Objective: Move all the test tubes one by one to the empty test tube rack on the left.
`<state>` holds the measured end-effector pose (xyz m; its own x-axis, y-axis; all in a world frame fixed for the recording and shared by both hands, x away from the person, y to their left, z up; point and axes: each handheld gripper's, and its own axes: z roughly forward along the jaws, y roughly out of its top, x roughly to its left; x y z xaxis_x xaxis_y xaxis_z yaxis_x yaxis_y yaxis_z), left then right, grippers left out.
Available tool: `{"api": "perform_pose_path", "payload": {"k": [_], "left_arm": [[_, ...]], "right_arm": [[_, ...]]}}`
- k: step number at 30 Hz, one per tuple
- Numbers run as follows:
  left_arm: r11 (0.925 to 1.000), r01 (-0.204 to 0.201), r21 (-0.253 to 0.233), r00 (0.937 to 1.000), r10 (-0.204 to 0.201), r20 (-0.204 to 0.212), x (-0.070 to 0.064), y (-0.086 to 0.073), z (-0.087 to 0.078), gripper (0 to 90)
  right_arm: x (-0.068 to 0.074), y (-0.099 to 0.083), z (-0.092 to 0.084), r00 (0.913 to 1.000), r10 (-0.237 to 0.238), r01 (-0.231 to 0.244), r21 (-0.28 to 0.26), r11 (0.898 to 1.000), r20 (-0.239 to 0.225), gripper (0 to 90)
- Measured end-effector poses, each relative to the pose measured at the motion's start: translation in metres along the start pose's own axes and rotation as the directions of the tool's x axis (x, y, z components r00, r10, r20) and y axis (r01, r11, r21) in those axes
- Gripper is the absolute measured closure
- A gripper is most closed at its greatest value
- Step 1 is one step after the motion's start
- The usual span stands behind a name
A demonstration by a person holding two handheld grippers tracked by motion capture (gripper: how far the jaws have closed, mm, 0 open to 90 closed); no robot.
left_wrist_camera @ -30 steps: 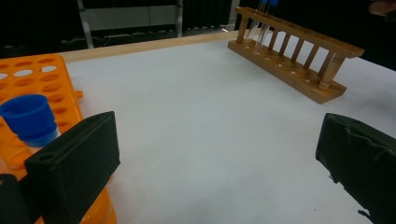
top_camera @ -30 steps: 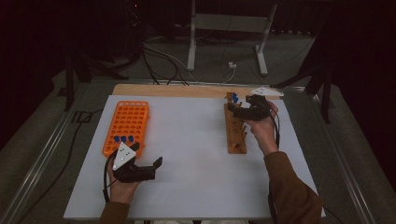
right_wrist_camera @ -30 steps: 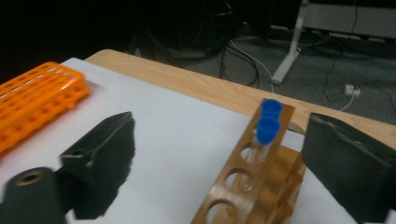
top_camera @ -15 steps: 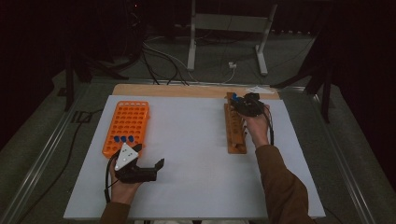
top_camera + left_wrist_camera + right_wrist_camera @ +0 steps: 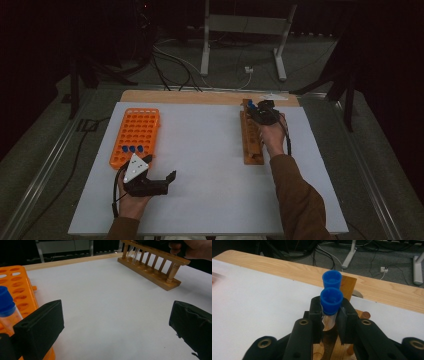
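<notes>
Right tool (image 5: 331, 315) has dropped and its jaws just closed on a blue-capped clear tube (image 5: 331, 301) in the wooden rack (image 5: 251, 140), 1 o'clock; left tool (image 5: 150, 182) open.

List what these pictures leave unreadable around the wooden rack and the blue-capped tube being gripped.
- Tube in the right gripper, right gripper view: its lower part is hidden behind the jaws.
- Wooden rack, high view: the hand covers its far end, and the tubes are too small to count.
- Orange rack, left gripper view: cut off by the left edge.
</notes>
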<state>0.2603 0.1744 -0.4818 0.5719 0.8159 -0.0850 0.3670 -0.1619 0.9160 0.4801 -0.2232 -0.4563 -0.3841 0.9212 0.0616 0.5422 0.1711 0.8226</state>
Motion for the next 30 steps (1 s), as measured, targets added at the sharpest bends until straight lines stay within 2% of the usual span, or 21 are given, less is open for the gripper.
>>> {"api": "perform_pose_path", "payload": {"k": [6,11,20,26,30], "left_arm": [[1.0000,-0.001,0.002,1.0000,0.001,0.000,0.000,0.000,0.000,0.8],[1.0000,-0.003,0.006,1.0000,0.003,-0.003,0.000,0.000,0.002,0.8],[0.9999,-0.008,0.011,1.0000,0.008,0.000,0.000,-0.001,0.003,0.8],[0.9998,-0.013,0.014,0.9999,0.013,0.002,-0.003,-0.001,0.005,0.8],[0.9998,-0.016,0.014,0.9999,0.016,0.001,-0.004,0.000,0.005,0.8]], "right_arm": [[0.003,0.003,-0.008,0.9999,-0.015,0.015,-0.033,0.999,0.008,76.7],[0.007,0.007,-0.018,0.9989,-0.045,0.046,-0.058,0.997,0.014,76.7],[0.009,0.013,-0.036,0.9987,-0.049,0.050,-0.118,0.992,0.012,76.8],[0.014,0.020,-0.055,0.9966,-0.080,0.082,-0.166,0.983,0.018,76.8],[0.016,0.024,-0.070,0.9966,-0.082,0.079,-0.203,0.976,-0.007,76.8]]}}
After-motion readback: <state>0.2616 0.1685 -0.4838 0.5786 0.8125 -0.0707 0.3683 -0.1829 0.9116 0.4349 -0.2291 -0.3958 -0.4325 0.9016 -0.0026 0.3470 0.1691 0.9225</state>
